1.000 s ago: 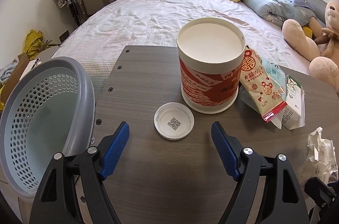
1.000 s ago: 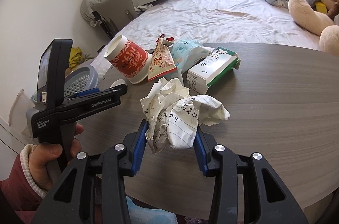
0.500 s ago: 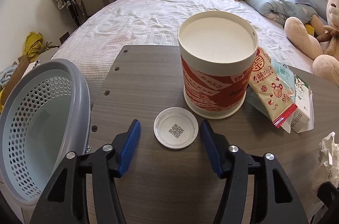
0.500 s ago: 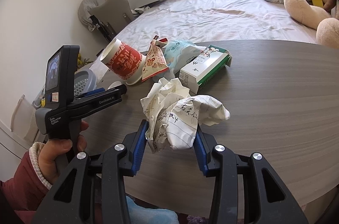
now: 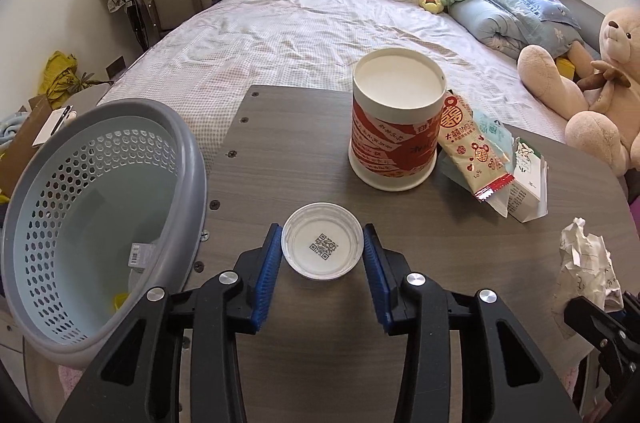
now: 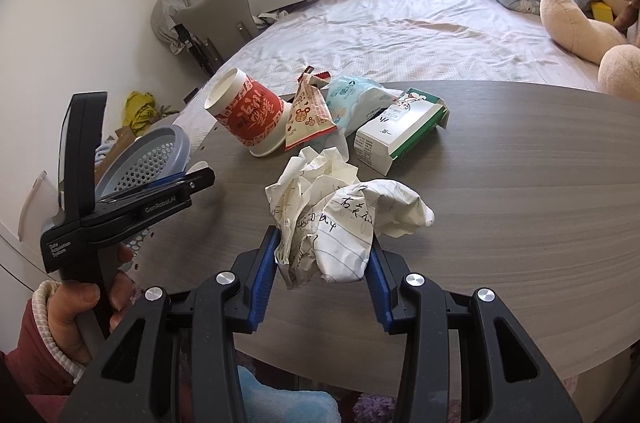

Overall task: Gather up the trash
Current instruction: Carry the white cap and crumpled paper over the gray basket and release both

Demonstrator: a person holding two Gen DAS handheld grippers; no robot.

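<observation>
A white round lid (image 5: pixel 320 247) with a QR code lies on the grey table (image 5: pixel 304 151). My left gripper (image 5: pixel 322 234) straddles it with its jaws closing, and the blue pads touch its rim on both sides. My right gripper (image 6: pixel 323 237) is shut on a crumpled ball of written paper (image 6: pixel 340 215) near the table's front edge. That paper ball (image 5: pixel 586 263) also shows at the right in the left wrist view. A grey perforated basket (image 5: pixel 188 159) hangs off the table's left side, with small scraps at its bottom.
A red and white paper cup (image 5: pixel 394 143) stands behind the lid. Beside it lie a snack packet (image 5: pixel 472 151), a pale blue pouch (image 6: pixel 360 95) and a milk carton (image 6: pixel 400 131). A person's hand (image 6: pixel 80 299) holds the left gripper. A bed with plush toys lies beyond.
My left gripper moved forward over the lid and its jaws narrowed from wide apart to touching the lid's rim. The right gripper kept still, holding the paper ball.
</observation>
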